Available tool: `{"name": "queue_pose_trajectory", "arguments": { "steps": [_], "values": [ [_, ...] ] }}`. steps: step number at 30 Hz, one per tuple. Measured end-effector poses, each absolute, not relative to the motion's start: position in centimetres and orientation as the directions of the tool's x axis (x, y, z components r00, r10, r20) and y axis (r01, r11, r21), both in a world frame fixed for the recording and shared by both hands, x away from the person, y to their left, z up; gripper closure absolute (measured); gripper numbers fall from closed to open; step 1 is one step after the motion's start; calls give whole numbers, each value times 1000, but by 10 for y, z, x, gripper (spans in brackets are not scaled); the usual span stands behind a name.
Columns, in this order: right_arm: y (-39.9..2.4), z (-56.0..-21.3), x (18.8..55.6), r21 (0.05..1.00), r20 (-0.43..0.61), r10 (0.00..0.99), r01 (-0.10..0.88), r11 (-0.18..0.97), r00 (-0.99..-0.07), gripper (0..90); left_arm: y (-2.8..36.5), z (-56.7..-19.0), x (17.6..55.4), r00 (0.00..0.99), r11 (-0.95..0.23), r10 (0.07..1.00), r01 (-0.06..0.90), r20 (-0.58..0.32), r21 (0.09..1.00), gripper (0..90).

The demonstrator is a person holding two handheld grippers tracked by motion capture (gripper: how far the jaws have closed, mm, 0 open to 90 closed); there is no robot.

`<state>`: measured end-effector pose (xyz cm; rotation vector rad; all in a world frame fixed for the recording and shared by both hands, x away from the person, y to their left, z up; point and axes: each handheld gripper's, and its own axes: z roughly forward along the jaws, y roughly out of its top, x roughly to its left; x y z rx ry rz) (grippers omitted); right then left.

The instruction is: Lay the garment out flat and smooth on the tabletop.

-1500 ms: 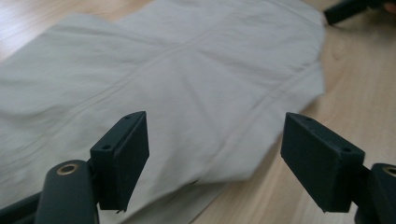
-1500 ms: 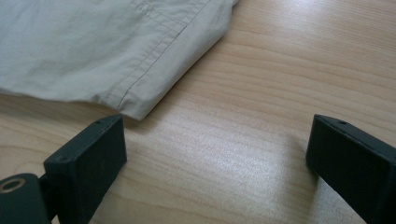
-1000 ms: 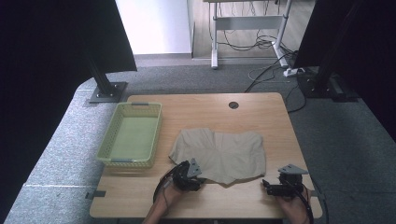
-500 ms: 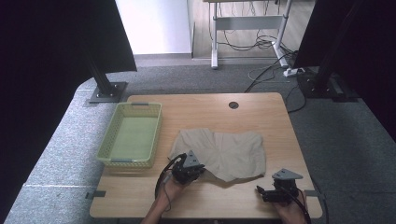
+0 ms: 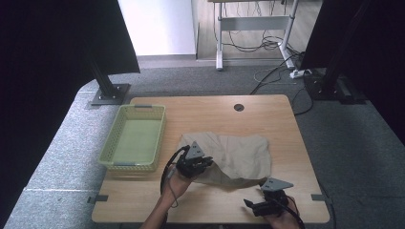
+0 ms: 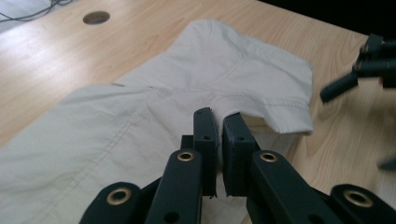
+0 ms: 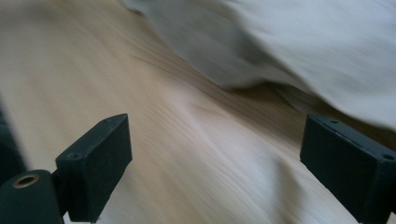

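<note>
A beige cloth (image 5: 239,152) lies crumpled on the wooden table (image 5: 215,109), right of centre. My left gripper (image 5: 203,164) is at the cloth's near left edge, its jaws shut on a fold of the fabric and holding it a little off the table. In the left gripper view the jaws (image 6: 218,116) press together with the cloth (image 6: 154,116) spreading away beyond them. My right gripper (image 5: 248,205) hovers open near the table's front right edge, pointing left. In the right gripper view its fingers (image 7: 215,144) stand wide apart over bare wood, with the cloth (image 7: 289,42) just beyond.
A yellow-green mesh basket (image 5: 126,164) stands empty on the table's left side. A round cable hole (image 5: 239,107) sits near the far edge. Black stand legs and cables lie on the floor behind the table.
The left gripper has risen with the cloth's near edge, which now stands up off the table. The right gripper has slid left along the front edge toward the cloth.
</note>
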<state>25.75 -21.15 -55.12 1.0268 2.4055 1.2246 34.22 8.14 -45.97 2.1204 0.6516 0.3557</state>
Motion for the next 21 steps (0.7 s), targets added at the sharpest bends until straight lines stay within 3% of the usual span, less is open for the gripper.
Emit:
{"name": "queue_pose_trajectory", "arguments": {
  "steps": [7,15,21],
  "values": [
    [-168,-542,267,808,71,606,402,431,-792,83,74,-450,345,826,-474,563,321,2,820,852],
    [-159,-562,301,755,57,670,471,456,-740,122,72,-440,349,816,-435,579,321,-12,841,852],
    [-158,-561,284,731,7,667,459,505,-745,129,71,-427,353,805,-415,593,300,6,859,855]
  ]
}}
